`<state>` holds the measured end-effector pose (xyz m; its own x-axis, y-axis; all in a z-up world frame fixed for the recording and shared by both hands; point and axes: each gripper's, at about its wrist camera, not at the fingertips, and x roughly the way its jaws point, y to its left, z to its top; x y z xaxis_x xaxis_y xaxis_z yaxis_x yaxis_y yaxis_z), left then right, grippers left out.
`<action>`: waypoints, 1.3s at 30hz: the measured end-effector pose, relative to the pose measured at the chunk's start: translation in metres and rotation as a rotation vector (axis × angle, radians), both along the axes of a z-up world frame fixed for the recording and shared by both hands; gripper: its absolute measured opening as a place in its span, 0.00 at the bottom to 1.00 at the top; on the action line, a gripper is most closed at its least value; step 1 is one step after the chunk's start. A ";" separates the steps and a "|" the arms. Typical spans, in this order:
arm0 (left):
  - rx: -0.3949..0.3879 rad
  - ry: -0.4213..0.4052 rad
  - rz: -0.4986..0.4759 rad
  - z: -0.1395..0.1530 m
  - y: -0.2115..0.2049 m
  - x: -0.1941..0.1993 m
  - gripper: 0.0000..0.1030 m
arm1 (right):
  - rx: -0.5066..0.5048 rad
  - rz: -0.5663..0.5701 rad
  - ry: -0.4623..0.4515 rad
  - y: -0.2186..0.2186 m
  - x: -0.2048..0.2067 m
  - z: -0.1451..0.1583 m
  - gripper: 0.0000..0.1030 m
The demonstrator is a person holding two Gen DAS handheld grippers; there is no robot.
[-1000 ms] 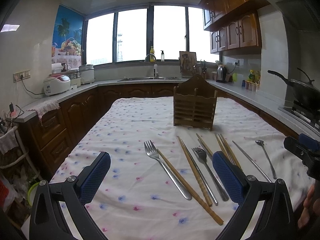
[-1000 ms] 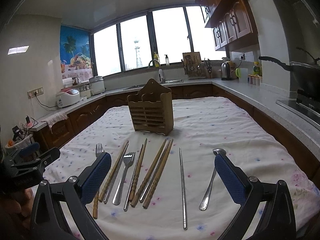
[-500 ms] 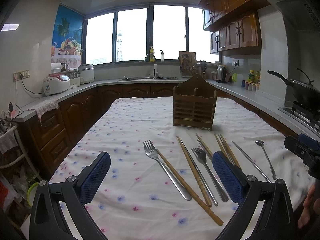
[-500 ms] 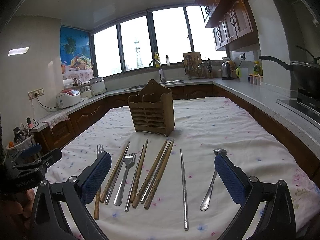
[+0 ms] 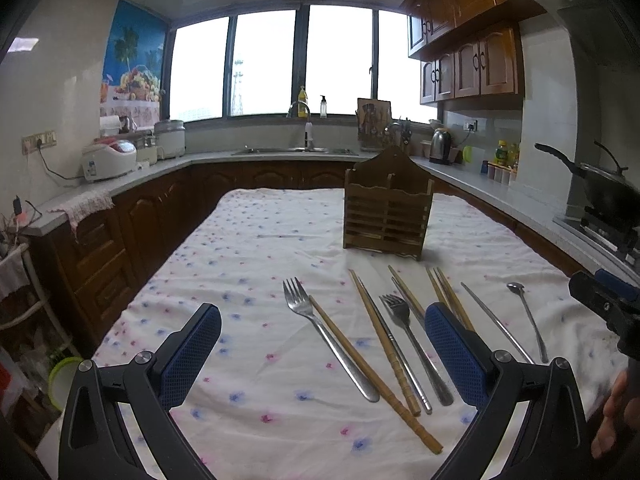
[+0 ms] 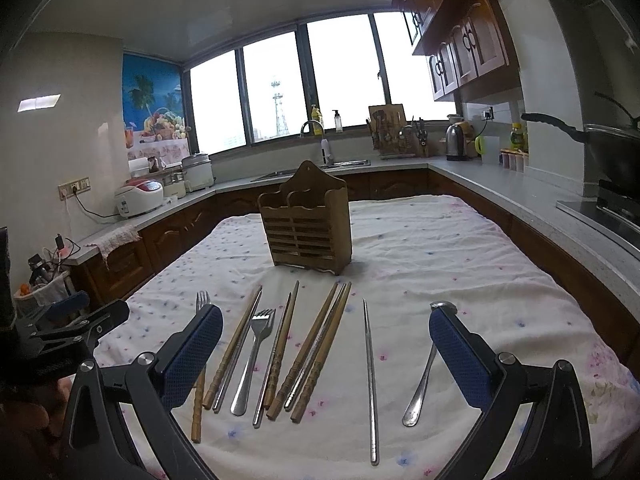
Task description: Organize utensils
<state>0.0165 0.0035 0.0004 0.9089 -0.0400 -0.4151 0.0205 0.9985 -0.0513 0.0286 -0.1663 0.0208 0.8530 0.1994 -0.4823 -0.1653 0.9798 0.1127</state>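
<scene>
A wooden slatted utensil holder (image 5: 387,211) (image 6: 306,224) stands upright mid-table with nothing showing above its rim. In front of it lie two metal forks (image 5: 325,336) (image 6: 254,354), several wooden chopsticks (image 5: 382,338) (image 6: 316,348), metal chopsticks (image 6: 370,376) and a metal spoon (image 5: 528,320) (image 6: 422,376). My left gripper (image 5: 318,348) hovers open above the near left of the row. Open too, my right gripper (image 6: 326,352) hangs over the row's near right. Neither holds anything.
The table wears a white flowered cloth (image 5: 248,248). Dark wood counters ring the room, with rice cookers (image 5: 108,158) at left, a sink (image 5: 296,151) at the back and a wok (image 5: 604,188) on the stove at right. A hand (image 5: 612,412) shows at the lower right edge.
Both views have shifted only slightly; the utensils and holder lie as before. Both grippers stay open.
</scene>
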 end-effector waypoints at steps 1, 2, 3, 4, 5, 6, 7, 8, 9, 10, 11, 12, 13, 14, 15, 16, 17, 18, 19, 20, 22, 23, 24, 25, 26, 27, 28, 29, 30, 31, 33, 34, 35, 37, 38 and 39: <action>-0.006 0.007 -0.004 0.001 0.001 0.003 0.99 | 0.001 -0.001 0.008 -0.001 0.003 0.000 1.00; -0.012 0.013 -0.007 0.002 0.002 0.006 0.99 | 0.001 -0.003 0.018 -0.001 0.006 0.001 1.00; -0.016 0.020 -0.008 0.004 0.003 0.009 0.99 | 0.001 -0.004 0.025 -0.002 0.008 0.001 1.00; -0.020 0.028 -0.009 0.006 0.005 0.012 0.99 | 0.000 -0.007 0.037 -0.003 0.013 0.001 1.00; -0.026 0.039 -0.013 0.007 0.007 0.017 0.99 | 0.000 -0.009 0.048 -0.003 0.017 0.000 1.00; -0.039 0.049 -0.020 0.009 0.009 0.022 0.99 | 0.001 -0.011 0.059 -0.006 0.020 0.000 1.00; -0.046 0.058 -0.023 0.010 0.011 0.027 0.99 | 0.002 -0.014 0.071 -0.007 0.025 0.000 1.00; -0.052 0.076 -0.025 0.012 0.013 0.035 0.99 | 0.005 -0.016 0.084 -0.009 0.030 0.000 1.00; -0.055 0.085 -0.027 0.013 0.014 0.039 0.99 | 0.008 -0.020 0.095 -0.011 0.034 -0.001 1.00; -0.061 0.108 -0.036 0.015 0.016 0.047 0.99 | 0.010 -0.024 0.107 -0.012 0.038 -0.002 1.00; -0.064 0.118 -0.038 0.016 0.016 0.052 0.99 | 0.015 -0.024 0.119 -0.014 0.043 -0.002 1.00; -0.065 0.136 -0.039 0.017 0.017 0.060 0.99 | 0.023 -0.020 0.132 -0.016 0.048 -0.004 1.00; -0.063 0.155 -0.042 0.018 0.017 0.069 0.99 | 0.032 -0.018 0.145 -0.018 0.053 -0.005 1.00; -0.062 0.172 -0.047 0.019 0.018 0.076 0.99 | 0.036 -0.018 0.160 -0.019 0.058 -0.007 0.97; -0.062 0.187 -0.050 0.019 0.018 0.082 0.98 | 0.043 -0.013 0.178 -0.020 0.065 -0.008 0.93; -0.060 0.208 -0.053 0.019 0.019 0.091 0.95 | 0.048 -0.009 0.195 -0.021 0.071 -0.011 0.90; -0.058 0.226 -0.058 0.021 0.017 0.099 0.93 | 0.054 -0.006 0.215 -0.021 0.078 -0.013 0.83; -0.057 0.241 -0.064 0.021 0.016 0.106 0.92 | 0.065 0.000 0.236 -0.021 0.085 -0.016 0.75; -0.058 0.262 -0.072 0.021 0.015 0.116 0.89 | 0.072 0.003 0.254 -0.021 0.091 -0.019 0.71; -0.058 0.271 -0.074 0.021 0.014 0.122 0.85 | 0.080 0.005 0.277 -0.020 0.099 -0.022 0.64; -0.070 0.314 -0.094 0.020 0.014 0.141 0.80 | 0.101 0.015 0.322 -0.018 0.115 -0.029 0.54; -0.075 0.328 -0.102 0.018 0.013 0.150 0.78 | 0.107 0.021 0.338 -0.017 0.122 -0.032 0.47; -0.080 0.342 -0.108 0.017 0.012 0.156 0.74 | 0.109 0.024 0.354 -0.015 0.129 -0.036 0.43; -0.085 0.361 -0.118 0.016 0.011 0.165 0.71 | 0.106 0.024 0.370 -0.013 0.135 -0.039 0.41; -0.086 0.376 -0.126 0.014 0.009 0.173 0.69 | 0.110 0.027 0.389 -0.011 0.143 -0.043 0.37; -0.083 0.387 -0.131 0.013 0.007 0.180 0.67 | 0.115 0.031 0.408 -0.010 0.150 -0.047 0.32; -0.074 0.404 -0.137 0.010 0.004 0.190 0.65 | 0.111 0.032 0.428 -0.008 0.157 -0.051 0.29; -0.066 0.415 -0.140 0.007 0.002 0.197 0.62 | 0.107 0.034 0.443 -0.006 0.162 -0.056 0.27; -0.058 0.433 -0.145 0.003 0.000 0.205 0.60 | 0.108 0.039 0.459 -0.004 0.167 -0.060 0.26; -0.057 0.455 -0.149 -0.001 -0.003 0.215 0.57 | 0.108 0.042 0.477 -0.003 0.172 -0.065 0.25; -0.057 0.480 -0.156 -0.009 -0.006 0.229 0.52 | 0.095 0.041 0.510 0.001 0.180 -0.075 0.21; -0.057 0.497 -0.157 -0.014 -0.007 0.236 0.50 | 0.092 0.041 0.520 0.001 0.182 -0.078 0.21; -0.055 0.504 -0.156 -0.017 -0.009 0.242 0.48 | 0.091 0.040 0.533 0.002 0.185 -0.082 0.21; -0.051 0.523 -0.157 -0.024 -0.011 0.255 0.47 | 0.087 0.036 0.552 0.002 0.190 -0.089 0.20; -0.039 0.536 -0.153 -0.029 -0.012 0.263 0.46 | 0.085 0.032 0.560 0.001 0.192 -0.092 0.20; -0.034 0.541 -0.151 -0.031 -0.013 0.266 0.46 | 0.084 0.028 0.568 0.000 0.194 -0.094 0.20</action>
<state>0.2826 -0.0093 -0.0309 0.5501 -0.1750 -0.8166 0.1252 0.9840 -0.1265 0.2227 -0.1664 -0.0733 0.4586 0.2751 -0.8450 -0.0815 0.9599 0.2683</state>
